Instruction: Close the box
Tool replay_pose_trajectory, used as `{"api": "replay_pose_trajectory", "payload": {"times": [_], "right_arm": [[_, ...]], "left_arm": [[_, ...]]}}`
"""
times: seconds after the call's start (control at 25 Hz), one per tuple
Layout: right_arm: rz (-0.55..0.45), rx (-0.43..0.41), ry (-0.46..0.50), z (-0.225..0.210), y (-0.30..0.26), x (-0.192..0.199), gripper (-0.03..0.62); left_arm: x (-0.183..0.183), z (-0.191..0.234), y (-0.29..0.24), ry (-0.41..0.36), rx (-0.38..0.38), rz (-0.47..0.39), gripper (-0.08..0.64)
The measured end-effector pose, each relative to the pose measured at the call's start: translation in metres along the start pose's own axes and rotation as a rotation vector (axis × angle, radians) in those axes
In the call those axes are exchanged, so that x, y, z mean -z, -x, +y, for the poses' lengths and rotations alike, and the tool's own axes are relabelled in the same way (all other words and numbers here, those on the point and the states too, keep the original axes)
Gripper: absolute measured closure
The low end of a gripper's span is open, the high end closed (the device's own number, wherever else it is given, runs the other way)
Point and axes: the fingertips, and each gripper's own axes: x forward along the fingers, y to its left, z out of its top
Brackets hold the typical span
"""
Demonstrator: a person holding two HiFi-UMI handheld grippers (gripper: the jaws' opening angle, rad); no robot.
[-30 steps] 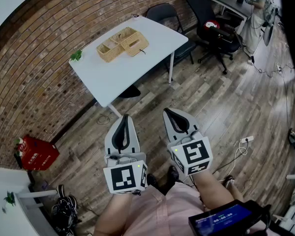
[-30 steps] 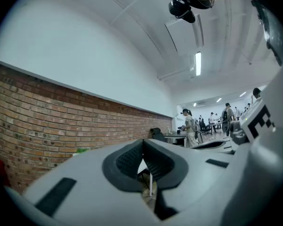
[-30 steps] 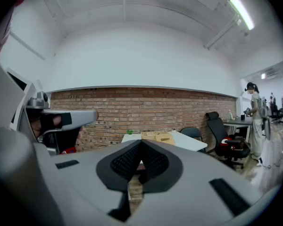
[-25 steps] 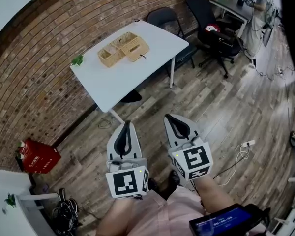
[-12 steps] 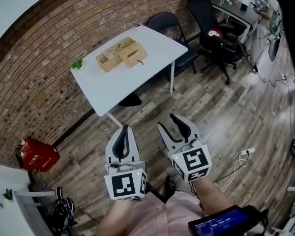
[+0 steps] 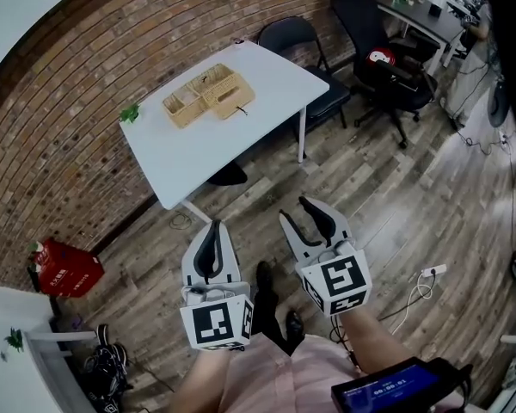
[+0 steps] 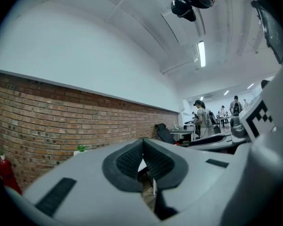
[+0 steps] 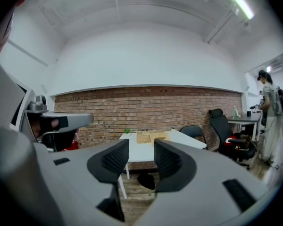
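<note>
1. the box [image 6: 208,95] sits on the far part of the white table [image 6: 241,140], near the brick wall. it's well apart from both grippers, so i judge the step in hand is just the approach.
2. the left gripper [image 6: 211,231] has its jaws together at the tips with nothing in them. in the left gripper view that gripper [image 7: 143,143] looks past the table's end, not at the box.
3. the right gripper [image 6: 296,212] has its jaws apart and closing, with nothing between them. in the right gripper view that gripper [image 8: 141,147] has the box [image 8: 151,136] framed just above the gap, so it's already lined up.
4. the box looks like wicker lying open in two halves side by side. from here i can't tell which half is the lid or where the hinge runs, so i'd settle that once i'm closer, before touching anything.
5. i'd walk in along the table's near long edge, keeping clear of the chair [image 6: 294,34] at its right end.
6. i'd steady the base half with one gripper and swing the lid half over with the other. wicker is light and would likely slide on the smooth top if pushed unheld.
7. i'd keep the right jaws narrow for nudging rather than pinching the weave.
</note>
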Motion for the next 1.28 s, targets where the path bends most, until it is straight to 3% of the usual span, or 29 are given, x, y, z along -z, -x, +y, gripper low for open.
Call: {"api": "replay_pose_trajectory", "payload": {"times": [0.44, 0.92, 1.28], "right_arm": [[0.068, 0.02, 0.005, -0.041, -0.1, 0.012, 0.437], [0.026, 0.031, 0.04, -0.081, -0.225, -0.041, 0.453], [0.008, 0.057, 0.043, -0.11, -0.275, -0.054, 0.457]], "left_arm": [[0.026, 0.037, -0.106, 0.036, 0.022, 0.029, 0.549], [0.003, 0.091, -0.227, 0.02, 0.053, -0.029, 0.549], [0.011, 0.105, -0.284, 0.015, 0.078, -0.017, 0.549]]}}
